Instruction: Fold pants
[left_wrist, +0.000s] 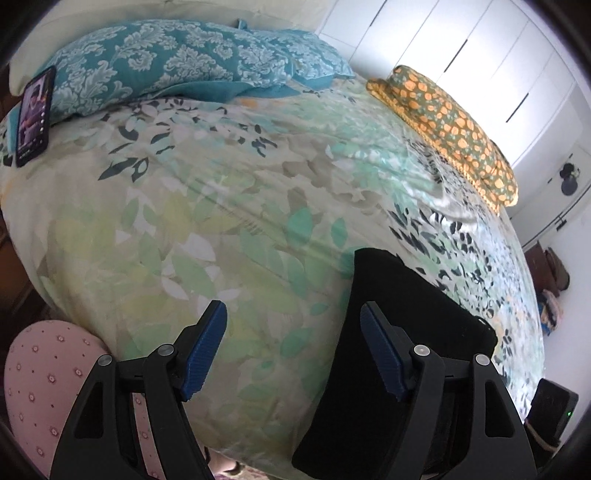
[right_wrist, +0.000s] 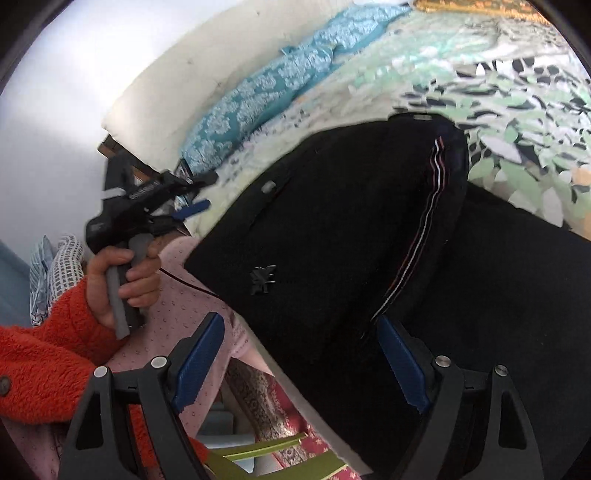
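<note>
Black pants (right_wrist: 332, 229) with a red and white side stripe lie folded on the floral bedspread (right_wrist: 517, 110) at the bed's near edge; in the left wrist view they (left_wrist: 399, 350) sit at the lower right. My left gripper (left_wrist: 293, 314) is open and empty over the bedspread (left_wrist: 221, 206), with the pants behind its right finger. It also shows in the right wrist view (right_wrist: 192, 208), held in a hand to the left of the pants. My right gripper (right_wrist: 301, 325) is open above the pants' near edge, holding nothing.
Teal patterned pillows (left_wrist: 166, 62) lie at the head of the bed. A phone (left_wrist: 33, 118) leans at the far left. A folded orange-patterned cloth (left_wrist: 454, 125) lies at the far right edge. White wardrobe doors (left_wrist: 480, 48) stand behind. My pink-clad knee (left_wrist: 44, 373) is at lower left.
</note>
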